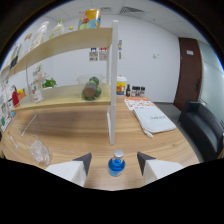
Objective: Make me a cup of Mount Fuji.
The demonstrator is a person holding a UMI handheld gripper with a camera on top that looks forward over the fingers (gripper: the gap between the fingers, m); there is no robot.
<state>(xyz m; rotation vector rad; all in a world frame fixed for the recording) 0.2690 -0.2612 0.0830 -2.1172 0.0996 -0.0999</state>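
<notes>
In the gripper view, the gripper (115, 161) is holding its two dark-tipped fingers (84, 161) spread apart low in the frame, and a small bottle (116, 164) with a blue label and pale cap is standing between them on the wooden table (65, 131), with a gap showing at either side, so nothing is being clamped. The bottle is standing upright, its long axis vertical and its cap pointing up toward the camera, bottom centre of the frame. Just beyond it a white upright post (113, 82) of a shelf unit is rising through the middle of the frame, carrying a lower wooden shelf (60, 98) and an upper shelf (65, 42) running off to the upper left. On the lower shelf a clear jar (91, 88) with green and brown contents is sitting near the post. Left of the fingers a crumpled clear plastic piece (39, 150) is lying on the table. To the right of the post the table is running open toward a white bag (154, 119) lying flat, and a black sofa (202, 125) is sitting past the table's right edge. A white wall (150, 55) and a dark brown door (187, 72) are closing the room at the upper right.
</notes>
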